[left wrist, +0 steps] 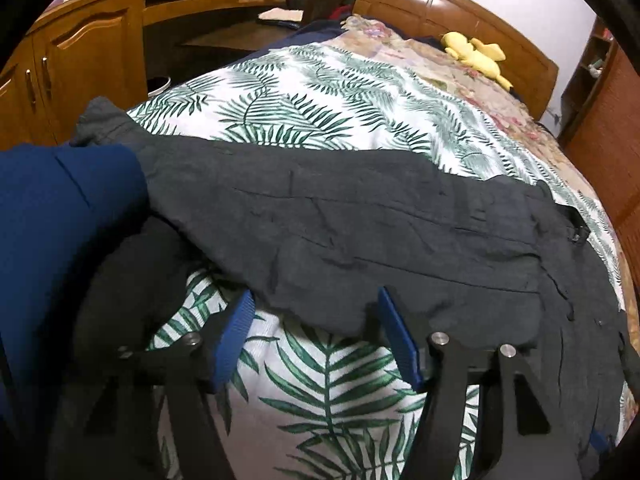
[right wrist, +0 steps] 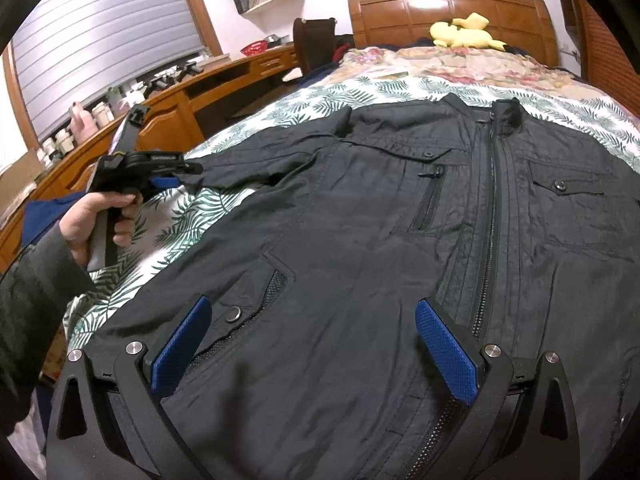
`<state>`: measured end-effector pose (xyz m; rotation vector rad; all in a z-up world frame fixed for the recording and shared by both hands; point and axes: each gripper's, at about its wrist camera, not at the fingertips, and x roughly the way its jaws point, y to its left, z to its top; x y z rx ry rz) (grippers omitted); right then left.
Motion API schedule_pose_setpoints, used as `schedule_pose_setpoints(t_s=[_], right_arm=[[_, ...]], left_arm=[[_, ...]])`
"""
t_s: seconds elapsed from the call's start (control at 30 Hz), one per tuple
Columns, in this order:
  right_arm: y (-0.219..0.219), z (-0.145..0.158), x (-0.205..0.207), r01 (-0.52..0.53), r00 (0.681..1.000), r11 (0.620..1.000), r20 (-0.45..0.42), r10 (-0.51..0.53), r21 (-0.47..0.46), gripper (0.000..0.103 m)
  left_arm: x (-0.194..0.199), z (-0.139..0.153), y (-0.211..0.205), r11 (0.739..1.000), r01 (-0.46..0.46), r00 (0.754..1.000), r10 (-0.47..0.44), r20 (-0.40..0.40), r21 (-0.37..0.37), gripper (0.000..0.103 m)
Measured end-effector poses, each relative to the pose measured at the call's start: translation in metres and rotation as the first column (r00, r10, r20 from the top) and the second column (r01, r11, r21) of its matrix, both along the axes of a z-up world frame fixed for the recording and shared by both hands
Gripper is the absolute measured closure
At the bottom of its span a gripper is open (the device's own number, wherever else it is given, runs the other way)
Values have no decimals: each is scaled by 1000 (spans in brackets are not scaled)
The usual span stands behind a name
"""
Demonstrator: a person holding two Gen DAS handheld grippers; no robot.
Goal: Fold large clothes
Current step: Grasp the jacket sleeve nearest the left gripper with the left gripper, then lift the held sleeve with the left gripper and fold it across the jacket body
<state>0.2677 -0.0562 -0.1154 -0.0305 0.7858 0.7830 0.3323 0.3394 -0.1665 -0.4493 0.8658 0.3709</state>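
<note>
On the bed, our left gripper (left wrist: 316, 336) hangs with its jaws wide apart, right at the edge of the jacket's (right wrist: 360, 216) sleeve (left wrist: 340, 232), gripping nothing. Our right gripper (right wrist: 316, 348) is spread open too, low over the hem. The jacket lies flat, front up and zipped, on the leafy bedspread (left wrist: 312, 92). Looks like we're at the first fold: next we'd pinch that sleeve and swing it across the chest.
</note>
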Motion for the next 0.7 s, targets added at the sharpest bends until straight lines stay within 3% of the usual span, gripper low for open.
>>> schedule_pose_setpoints(t_s=[0.17, 0.23, 0.3, 0.4, 0.57, 0.7], right_arm=[[-2, 1, -2, 3, 1000, 1000, 13, -3, 0, 0], [-1, 1, -4, 2, 1000, 1000, 19, -1, -3, 0], [0, 1, -4, 0, 1000, 1000, 22, 0, -7, 0], [1, 1, -4, -2, 1000, 1000, 23, 2, -10, 0], [1, 1, -5, 1, 1000, 1000, 27, -1, -10, 0], [0, 4, -8, 1, 999, 1000, 38, -1, -14, 0]], left_arm=[[5, -6, 7, 999, -32, 999, 31, -6, -26, 44], [6, -5, 6, 999, -29, 999, 29, 14, -15, 59], [6, -2, 3, 999, -30, 999, 29, 38, 15, 86], [11, 7, -4, 998, -24, 998, 20, 59, 62, 103], [17, 32, -27, 992, 25, 996, -36, 87, 125, 103], [16, 65, -69, 975, 126, 983, -148, 112, 184, 103]])
